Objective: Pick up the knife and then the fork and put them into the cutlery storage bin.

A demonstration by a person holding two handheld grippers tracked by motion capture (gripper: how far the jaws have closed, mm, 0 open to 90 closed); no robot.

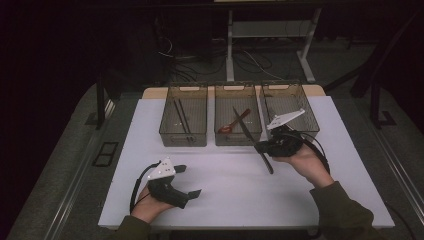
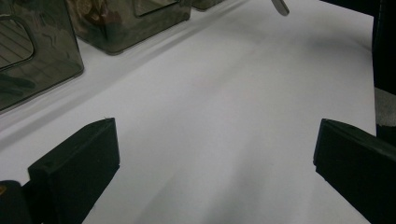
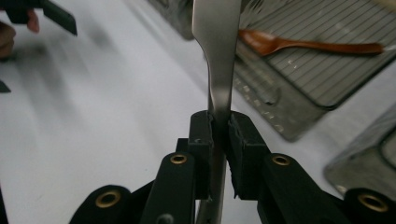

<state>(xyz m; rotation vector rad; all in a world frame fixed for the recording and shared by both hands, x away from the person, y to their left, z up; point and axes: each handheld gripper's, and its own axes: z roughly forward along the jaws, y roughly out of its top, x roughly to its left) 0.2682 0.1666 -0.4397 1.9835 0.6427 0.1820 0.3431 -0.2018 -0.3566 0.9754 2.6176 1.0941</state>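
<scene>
White table (image 1: 225, 200) sat in a dark room, three bins in a row at its far edge; middle bin (image 1: 238, 135) is the landmark. High view: right gripper (image 1: 261, 148) hung just in front of that bin, clenched on a knife (image 1: 265, 160), whose blade reached up over the bin's front wall and whose other end pointed back toward the person. A wooden spoon (image 1: 231, 126) lay inside the bin. Left gripper (image 1: 190, 181) rested well in front and to the left, jaws spread, empty.

Left gripper view: bare table between wide jaws, bins (image 2: 116, 28) at the far left.

Right gripper view: pads pinched the knife (image 3: 218, 70) at its narrow neck, blade standing beyond. Knife looked like stiff, slick, fairly light metal; the neck seemed a fair hold, though it could pivot.
</scene>
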